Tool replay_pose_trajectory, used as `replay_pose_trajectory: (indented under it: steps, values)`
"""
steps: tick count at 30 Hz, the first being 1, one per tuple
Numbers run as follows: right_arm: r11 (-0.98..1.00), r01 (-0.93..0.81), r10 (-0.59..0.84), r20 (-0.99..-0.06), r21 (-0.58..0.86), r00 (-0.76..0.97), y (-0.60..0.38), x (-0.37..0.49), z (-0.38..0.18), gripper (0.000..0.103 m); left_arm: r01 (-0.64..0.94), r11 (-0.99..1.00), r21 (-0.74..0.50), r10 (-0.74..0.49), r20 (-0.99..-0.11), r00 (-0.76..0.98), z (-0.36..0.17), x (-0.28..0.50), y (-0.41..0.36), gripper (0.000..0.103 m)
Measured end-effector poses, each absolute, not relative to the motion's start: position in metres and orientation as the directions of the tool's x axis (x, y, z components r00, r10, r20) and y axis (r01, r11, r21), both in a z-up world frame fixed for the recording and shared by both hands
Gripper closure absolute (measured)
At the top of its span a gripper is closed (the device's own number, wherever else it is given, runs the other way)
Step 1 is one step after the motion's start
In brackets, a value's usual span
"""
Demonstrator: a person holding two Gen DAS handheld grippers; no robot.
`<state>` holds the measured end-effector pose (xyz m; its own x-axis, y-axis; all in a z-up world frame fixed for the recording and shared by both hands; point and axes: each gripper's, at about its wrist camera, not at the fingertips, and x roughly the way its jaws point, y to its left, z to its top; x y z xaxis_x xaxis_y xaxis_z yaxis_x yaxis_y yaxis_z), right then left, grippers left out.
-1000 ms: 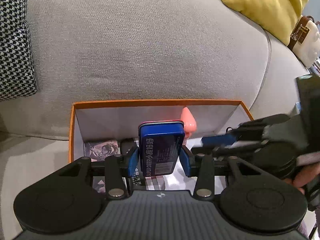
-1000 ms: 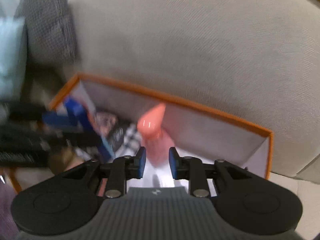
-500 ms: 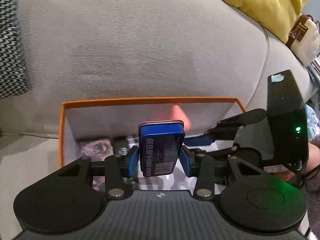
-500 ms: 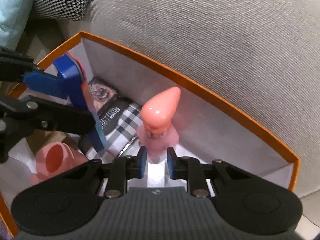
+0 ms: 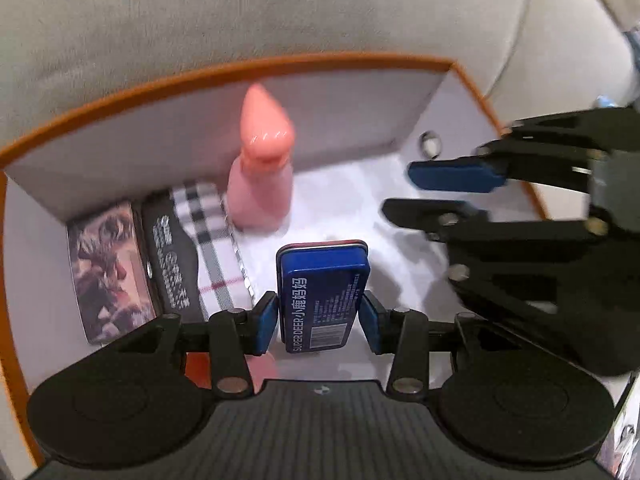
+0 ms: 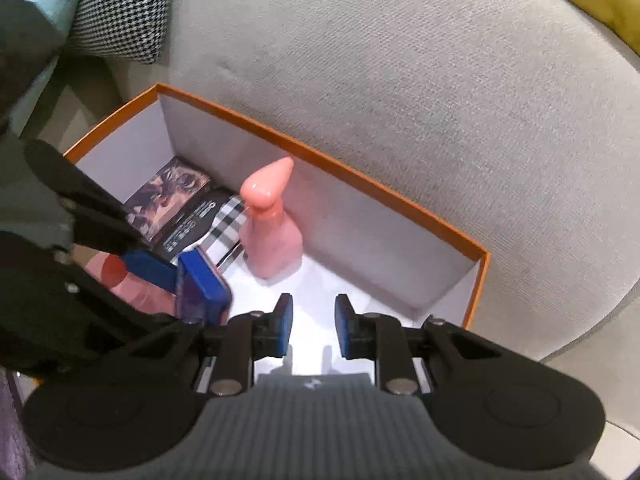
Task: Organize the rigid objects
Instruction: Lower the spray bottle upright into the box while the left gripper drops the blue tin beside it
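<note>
Against grey sofa [image 6: 400, 80]: orange-rimmed box [image 6: 360, 176] (white floor), houndstooth cushion [image 6: 120, 8].

The left claw [image 5: 320, 318] is held level and pointed forward, its 2 blue pads [image 5: 266, 328] clamped on a load. The right claw [image 6: 313, 330] is held beside it, its pads parted with nothing between them.

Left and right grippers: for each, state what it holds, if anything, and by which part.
The left gripper holds the blue tin upright, pads on the lower part of its two long sides. The right gripper is open and holds nothing.
</note>
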<state>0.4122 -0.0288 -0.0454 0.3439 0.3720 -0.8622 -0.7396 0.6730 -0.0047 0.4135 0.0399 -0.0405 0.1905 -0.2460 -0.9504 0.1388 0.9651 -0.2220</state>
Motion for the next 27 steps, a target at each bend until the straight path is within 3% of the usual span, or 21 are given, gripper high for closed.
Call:
replay_pose_trajectory:
  steps: [9,14,22,27]
  values:
    - [0.725,-0.687,0.375,-0.865,0.049,0.334,-0.028,0.426,-0.061,0.081,0.081,0.973,-0.216,-0.225,-0.967,0.118,-0.056,0.431,0.032,0.053]
    - [0.729,-0.683,0.374,-0.863,0.048,0.339,-0.031,0.426,-0.062,0.081,0.081,0.971,-0.226,-0.236,-0.960,0.150,-0.048,0.429,0.040,0.045]
    - [0.694,-0.715,0.374,-0.891,0.084,0.259,-0.016,0.416,-0.067,0.084,0.072,0.961,-0.268,-0.275,-0.893,0.356,0.001,0.402,0.084,0.047]
    - [0.717,-0.673,0.363,-0.921,0.180,0.140,0.003,0.416,-0.084,0.078,0.033,0.971,-0.238,-0.226,-0.856,0.465,0.022,0.378,0.107,0.050]
